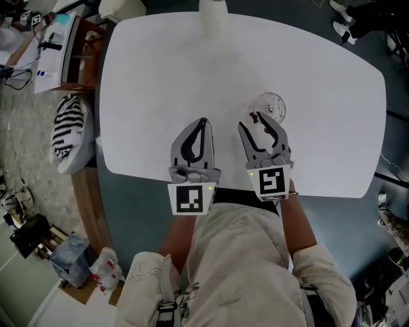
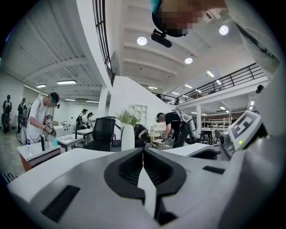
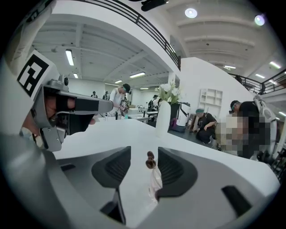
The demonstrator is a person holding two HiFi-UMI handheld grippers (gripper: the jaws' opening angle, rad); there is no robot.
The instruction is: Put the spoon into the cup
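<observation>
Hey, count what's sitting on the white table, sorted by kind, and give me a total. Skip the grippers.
Cup: 1
Spoon: 1
Vase: 1
Total: 3

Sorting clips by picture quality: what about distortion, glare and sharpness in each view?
Head view: sharp, even light, white table bright, clear cup faint. Left gripper view: strong fisheye bending, dark round corners, ceiling lamps glare. Right gripper view: same bending, cup nearly see-through.

no legible text, labels or numbers
</observation>
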